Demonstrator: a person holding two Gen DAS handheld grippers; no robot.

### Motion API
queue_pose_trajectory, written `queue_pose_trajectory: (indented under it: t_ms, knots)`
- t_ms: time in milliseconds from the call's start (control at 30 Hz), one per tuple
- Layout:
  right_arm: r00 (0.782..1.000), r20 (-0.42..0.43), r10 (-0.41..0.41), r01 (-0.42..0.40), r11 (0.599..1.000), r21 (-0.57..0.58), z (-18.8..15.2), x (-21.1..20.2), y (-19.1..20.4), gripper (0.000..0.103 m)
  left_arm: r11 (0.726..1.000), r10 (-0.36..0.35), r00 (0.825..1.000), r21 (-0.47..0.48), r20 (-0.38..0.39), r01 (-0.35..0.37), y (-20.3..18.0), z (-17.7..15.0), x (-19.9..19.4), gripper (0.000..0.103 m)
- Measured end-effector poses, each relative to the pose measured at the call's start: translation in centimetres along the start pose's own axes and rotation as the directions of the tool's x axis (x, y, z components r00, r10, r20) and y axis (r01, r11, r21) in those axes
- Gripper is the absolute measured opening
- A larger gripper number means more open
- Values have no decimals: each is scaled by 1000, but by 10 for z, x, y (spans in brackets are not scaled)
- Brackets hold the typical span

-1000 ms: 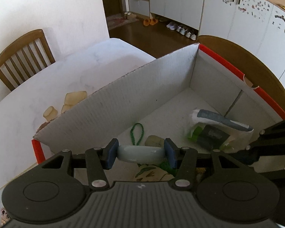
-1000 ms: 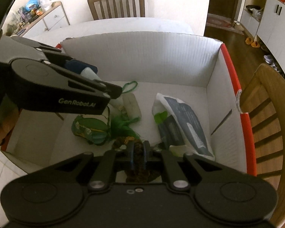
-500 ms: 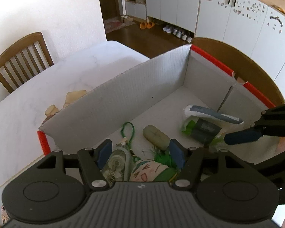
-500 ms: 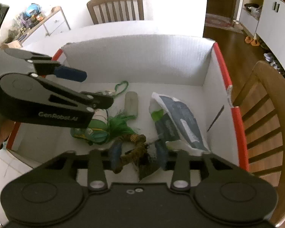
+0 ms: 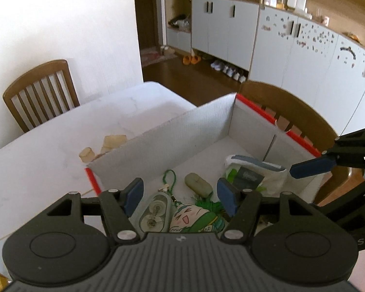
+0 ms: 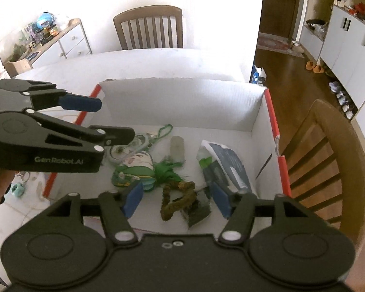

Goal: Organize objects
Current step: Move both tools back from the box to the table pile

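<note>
Sorting in progress: several small objects already lie inside the white box (image 6: 182, 102), both tools above it

Left gripper (image 5: 180, 196) stands open and empty over the clear dispenser (image 5: 154, 213) and green plush (image 5: 197, 219); right gripper (image 6: 176, 198) is opening, nothing clamped, above the brown braided piece (image 6: 176, 200) and the packet (image 6: 221, 165). Tan blocks (image 5: 109, 143) just outside the box's far wall probably remain to be packed

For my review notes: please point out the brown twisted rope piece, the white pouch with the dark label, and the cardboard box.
brown twisted rope piece (image 6: 175, 200), right wrist view, middle of its bend.
white pouch (image 6: 225, 163), right wrist view, on its dark label.
cardboard box (image 6: 182, 102), right wrist view, bare far inner wall.
</note>
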State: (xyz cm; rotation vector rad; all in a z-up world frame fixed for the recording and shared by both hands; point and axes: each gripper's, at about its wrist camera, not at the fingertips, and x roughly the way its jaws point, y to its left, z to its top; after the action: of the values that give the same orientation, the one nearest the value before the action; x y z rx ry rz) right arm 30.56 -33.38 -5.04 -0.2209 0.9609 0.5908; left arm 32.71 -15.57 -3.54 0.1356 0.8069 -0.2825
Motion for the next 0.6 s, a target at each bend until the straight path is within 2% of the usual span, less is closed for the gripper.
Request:
queue_pose_trajectory:
  t_ms: [200,433,500,600]
  knots:
    - [1000,26,-17,18,999,-30,6,-20,25,69,999,4,999,-42,48,-2,14,-6,-33,66]
    - [998,58,-21,25,997,-74,11,-39,55,75,996,25,997,-88,69,-19,39,-19,-68,67]
    - [997,67,-24,30,996,-85,12,-44,65,77,994,33,996,-106,77,-25,48,-25,-78,76]
    - [996,85,-25,34,994,-106,15,-49,83,81,991,46,994,-128,95,-33,64,-36,-94,78]
